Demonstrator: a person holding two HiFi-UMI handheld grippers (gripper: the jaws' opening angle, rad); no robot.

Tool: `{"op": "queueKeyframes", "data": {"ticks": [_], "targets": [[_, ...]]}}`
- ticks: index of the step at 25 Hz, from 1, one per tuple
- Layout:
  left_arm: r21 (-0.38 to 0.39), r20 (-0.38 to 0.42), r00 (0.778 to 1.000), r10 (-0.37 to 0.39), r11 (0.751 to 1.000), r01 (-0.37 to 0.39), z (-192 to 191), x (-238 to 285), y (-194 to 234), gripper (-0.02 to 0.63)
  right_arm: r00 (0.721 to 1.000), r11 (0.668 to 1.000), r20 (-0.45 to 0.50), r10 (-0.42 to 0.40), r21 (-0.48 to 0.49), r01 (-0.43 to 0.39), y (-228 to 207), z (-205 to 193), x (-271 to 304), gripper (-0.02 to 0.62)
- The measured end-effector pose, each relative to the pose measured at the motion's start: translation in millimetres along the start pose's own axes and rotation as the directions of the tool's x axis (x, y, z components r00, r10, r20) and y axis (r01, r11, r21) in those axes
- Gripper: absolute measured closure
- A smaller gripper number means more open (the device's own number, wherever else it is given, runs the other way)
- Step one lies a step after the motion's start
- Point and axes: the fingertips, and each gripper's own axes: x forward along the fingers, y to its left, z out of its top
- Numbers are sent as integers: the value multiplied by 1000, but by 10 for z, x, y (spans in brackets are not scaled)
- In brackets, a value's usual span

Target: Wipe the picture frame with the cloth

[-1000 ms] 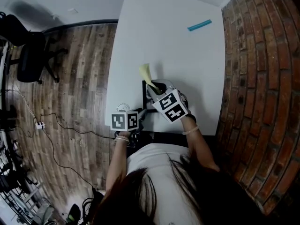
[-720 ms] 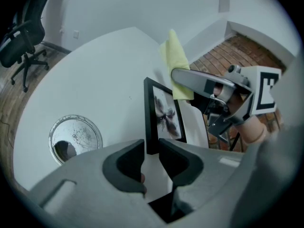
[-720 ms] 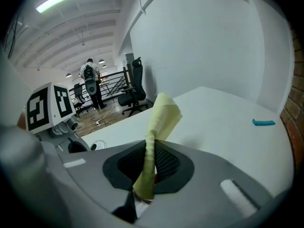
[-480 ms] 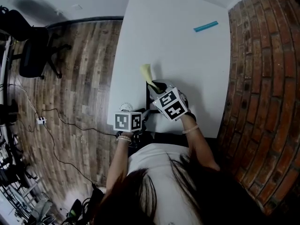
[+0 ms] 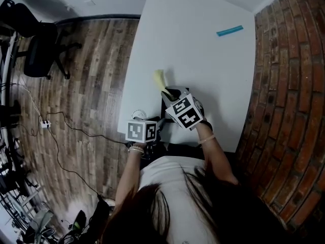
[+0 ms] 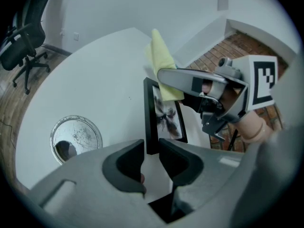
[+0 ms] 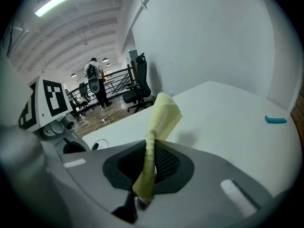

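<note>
Nearest me, my left gripper (image 6: 152, 150) pinches the near edge of the black-rimmed picture frame (image 6: 166, 115). The frame stands upright at the near edge of the white rectangular table (image 5: 203, 60). At the left gripper's 2 o'clock, my right gripper (image 7: 148, 172) has its fingers pressed shut on the pale yellow cloth (image 7: 160, 120), whose free end rises against the frame's top. A round silver metal dish (image 6: 76, 137) lies at the left gripper's 10 o'clock. Far across the table, at 1 o'clock, lies a small teal strip (image 5: 229, 31).
</note>
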Motion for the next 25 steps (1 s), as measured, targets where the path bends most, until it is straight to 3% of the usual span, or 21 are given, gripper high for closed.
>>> {"op": "queueKeyframes", "data": {"ticks": [25], "targets": [[-9,-9,1000,20,1000,-20,-6,-19,31,500,996,999,-89,12,40,-9,-37,-154,153,561]]}}
